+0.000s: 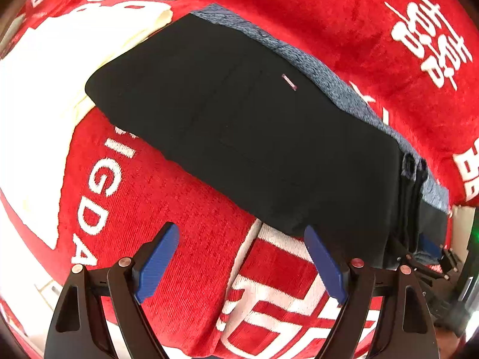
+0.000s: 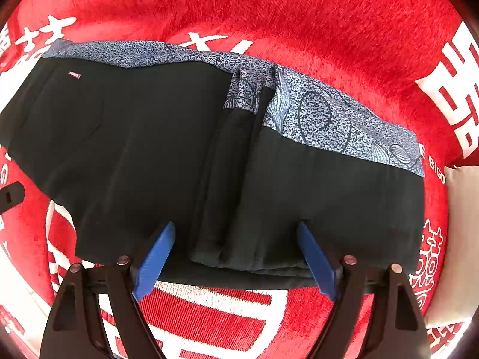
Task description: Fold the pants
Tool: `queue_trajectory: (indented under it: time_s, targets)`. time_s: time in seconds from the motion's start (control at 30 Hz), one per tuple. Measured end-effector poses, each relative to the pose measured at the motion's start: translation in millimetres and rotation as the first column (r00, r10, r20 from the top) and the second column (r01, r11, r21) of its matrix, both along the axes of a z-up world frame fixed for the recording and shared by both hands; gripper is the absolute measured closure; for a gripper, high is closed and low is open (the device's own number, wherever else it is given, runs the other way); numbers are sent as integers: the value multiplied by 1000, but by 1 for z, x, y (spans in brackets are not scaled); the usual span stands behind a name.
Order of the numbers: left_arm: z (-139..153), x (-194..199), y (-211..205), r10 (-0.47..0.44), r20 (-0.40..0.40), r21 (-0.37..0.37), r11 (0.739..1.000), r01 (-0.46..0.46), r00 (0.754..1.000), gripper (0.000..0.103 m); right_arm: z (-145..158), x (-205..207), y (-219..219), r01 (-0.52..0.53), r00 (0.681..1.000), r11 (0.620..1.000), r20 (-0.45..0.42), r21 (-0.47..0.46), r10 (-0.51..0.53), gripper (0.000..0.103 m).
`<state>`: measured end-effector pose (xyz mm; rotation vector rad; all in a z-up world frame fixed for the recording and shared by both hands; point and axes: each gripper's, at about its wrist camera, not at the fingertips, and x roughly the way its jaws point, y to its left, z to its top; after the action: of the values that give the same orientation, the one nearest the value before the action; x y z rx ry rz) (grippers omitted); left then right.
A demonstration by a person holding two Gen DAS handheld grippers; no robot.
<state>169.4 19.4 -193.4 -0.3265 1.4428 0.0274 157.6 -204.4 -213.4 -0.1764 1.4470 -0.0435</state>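
Observation:
Black pants with a blue patterned lining band lie folded in a flat stack on a red cloth. In the right wrist view the pants show a doubled-over section with a rolled fold in the middle and the patterned band along the far edge. My left gripper is open and empty, just short of the stack's near edge. My right gripper is open, its blue fingers standing over the near edge of the pants, holding nothing.
The red cloth with white characters and letters covers the surface all round. A cream-white patch lies left of the pants. The other gripper shows at the stack's right end. A pale surface shows past the cloth's right edge.

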Motion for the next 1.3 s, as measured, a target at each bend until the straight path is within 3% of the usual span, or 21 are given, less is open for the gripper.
queue_trajectory:
  time_s: [0.2,0.4,0.6,0.8,1.0,1.1,1.17,1.23,1.3]
  targets:
    - [-1,-1,36,109,42,-120,987,-103,993,16,1,0,-1,-1,1000,1000,-1,-1,1,16]
    - [-5,4,85,251,125,-244,945,-216,960,16,2,-5,2,-4,1000,1000,9,-2,4,16]
    - [-23,9,111,319,147,-343,904,-255,936,16,0,-11,4,-3,1000,1000,16,-5,3,16]
    - [-27,14,115,348,183,-446,863,-237,920,16,1,-14,6,-3,1000,1000,16,-7,3,16]
    - [-24,38,105,378,194,-493,835,-243,905,16,2,-14,8,-1,1000,1000,11,-10,1,16]
    - [-31,47,103,384,177,-475,840,-263,906,16,3,-13,8,2,1000,1000,12,-12,-2,16]
    - [-35,50,103,411,177,-470,834,-290,894,16,2,-14,9,4,1000,1000,13,-13,-4,16]
    - [-32,53,98,401,168,-428,852,-300,900,16,2,-14,9,4,1000,1000,15,-12,-4,16]
    - [-28,55,93,398,169,-369,874,-316,902,26,3,-15,9,3,1000,1000,15,-10,-3,16]
